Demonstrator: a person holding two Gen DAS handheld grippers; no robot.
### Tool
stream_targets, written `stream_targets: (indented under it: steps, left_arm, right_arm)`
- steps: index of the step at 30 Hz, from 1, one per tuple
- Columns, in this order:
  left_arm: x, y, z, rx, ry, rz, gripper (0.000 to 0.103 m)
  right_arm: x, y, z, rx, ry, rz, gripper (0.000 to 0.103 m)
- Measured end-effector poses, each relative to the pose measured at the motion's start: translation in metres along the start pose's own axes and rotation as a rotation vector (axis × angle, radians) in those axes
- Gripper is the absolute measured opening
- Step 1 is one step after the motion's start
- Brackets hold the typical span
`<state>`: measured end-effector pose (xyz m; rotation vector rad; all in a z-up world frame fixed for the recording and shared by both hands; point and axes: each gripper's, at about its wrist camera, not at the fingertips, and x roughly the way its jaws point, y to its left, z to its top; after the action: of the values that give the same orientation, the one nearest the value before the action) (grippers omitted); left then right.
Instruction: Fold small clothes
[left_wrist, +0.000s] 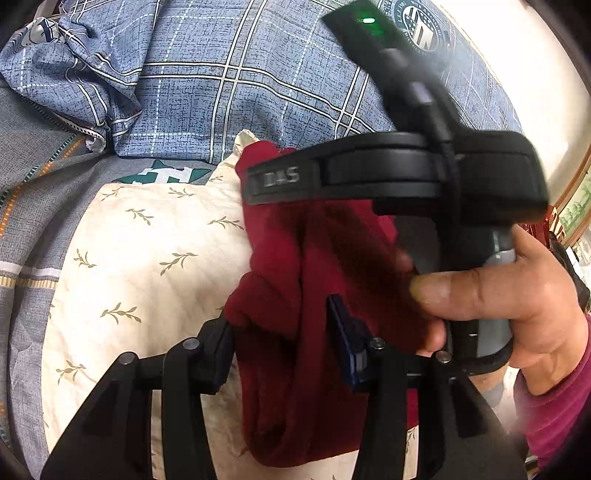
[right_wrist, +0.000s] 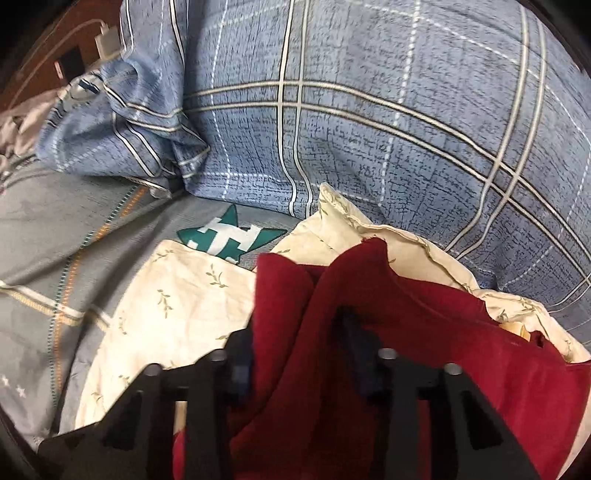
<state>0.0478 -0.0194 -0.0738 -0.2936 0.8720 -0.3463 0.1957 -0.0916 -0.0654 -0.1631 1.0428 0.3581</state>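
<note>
A dark red garment (left_wrist: 314, 314) hangs bunched over a cream leaf-print pillow (left_wrist: 147, 277). My left gripper (left_wrist: 280, 332) has its jaws wide apart with red cloth between them, not clamped. The right gripper's black body (left_wrist: 388, 177) crosses the left wrist view above the garment, held by a hand (left_wrist: 498, 295). In the right wrist view the red garment (right_wrist: 424, 350) drapes between the jaws of my right gripper (right_wrist: 299, 354), which stand apart. The cloth hides the inner face of the right-hand finger.
A blue plaid duvet (right_wrist: 369, 129) is heaped behind the pillow (right_wrist: 184, 295). Grey bedsheet (right_wrist: 74, 240) with a green star patch (right_wrist: 229, 240) lies to the left. A wooden headboard with a charger (right_wrist: 103, 40) is at the far left.
</note>
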Motion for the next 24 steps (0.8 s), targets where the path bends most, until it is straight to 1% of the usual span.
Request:
stream_targets:
  steps: [1,4,8,10,20,24]
  left_arm:
    - [0.001,-0.001,0.000,0.003,0.000,0.004,0.048]
    - [0.003,0.002,0.001,0.000,0.004,0.014,0.060]
    - [0.005,0.004,0.002,-0.007,0.008,0.010,0.064]
    - [0.007,0.004,0.001,0.000,0.012,0.015,0.066]
    - [0.011,0.005,0.000,0.004,0.014,0.022,0.067]
    - [0.011,0.004,0.000,0.010,0.013,0.027,0.067]
  right_arm:
    - [-0.002,-0.003,-0.001,0.006,-0.003,0.016,0.032]
    - [-0.007,-0.011,-0.001,0.030,-0.002,0.049,0.031]
    - [-0.008,-0.024,-0.002,0.070,-0.006,0.092,0.032]
    - [-0.009,-0.027,-0.003,0.079,-0.006,0.098,0.033]
    - [-0.008,-0.019,-0.004,0.109,-0.006,0.100,0.035]
    - [-0.013,-0.019,-0.007,0.116,-0.020,0.098,0.033]
